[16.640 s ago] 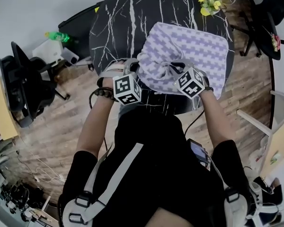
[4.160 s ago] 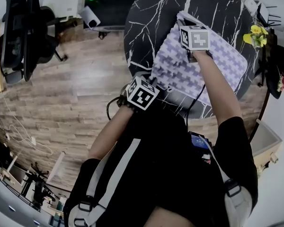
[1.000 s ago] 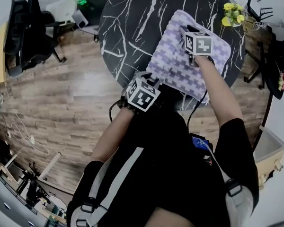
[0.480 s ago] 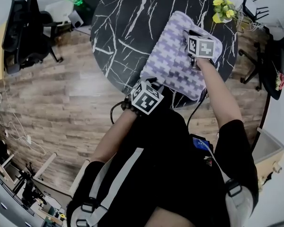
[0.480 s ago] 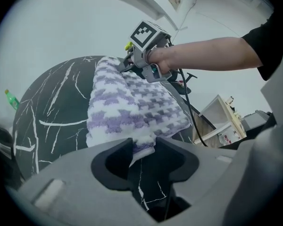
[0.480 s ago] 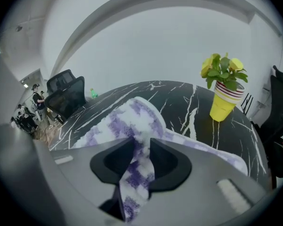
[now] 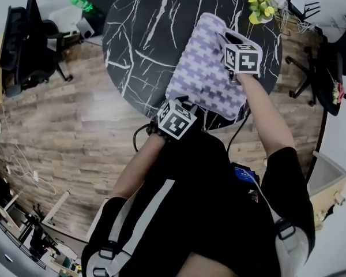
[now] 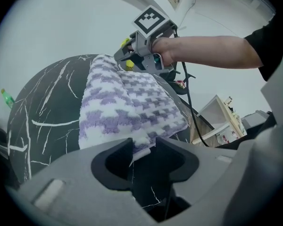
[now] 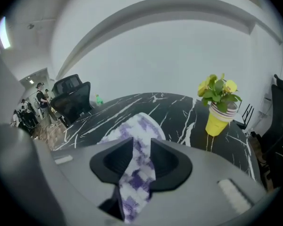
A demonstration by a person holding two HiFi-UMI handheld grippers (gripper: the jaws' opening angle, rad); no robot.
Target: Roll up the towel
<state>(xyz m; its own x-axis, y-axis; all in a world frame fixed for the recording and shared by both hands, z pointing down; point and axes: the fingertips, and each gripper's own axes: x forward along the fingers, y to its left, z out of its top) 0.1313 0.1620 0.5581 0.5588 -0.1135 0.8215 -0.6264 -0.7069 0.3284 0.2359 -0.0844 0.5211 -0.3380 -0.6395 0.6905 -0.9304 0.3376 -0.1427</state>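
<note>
Item: towel (image 7: 203, 68), purple-and-white check, folded into a long narrow band. It lies diagonally on a round black table (image 7: 144, 33) with white marble veining, one short end at the table's near rim and the other towards the far side, where the cloth humps into a rounded edge. Left gripper (image 8: 144, 147): at the near short end, pointing down at the table rim, its jaws pinching the corner of the towel's edge; a small white tip of cloth hangs between them. Right gripper (image 9: 141, 144): at the far end on the towel's right side, jaws clamped on a fold of the fabric, which runs up through the gap and down behind them; these jaws have just been closing with the cloth between them. The marker cubes of both grippers face upward in the head view. Accessory items: yellow pot of yellow flowers (image 9: 218, 119) on the table beyond the towel's far end, apart from it; green bottle (image 7: 81, 3) and black office chair (image 7: 23, 45) on the wood-plank floor (image 7: 75, 126) to the left.
</note>
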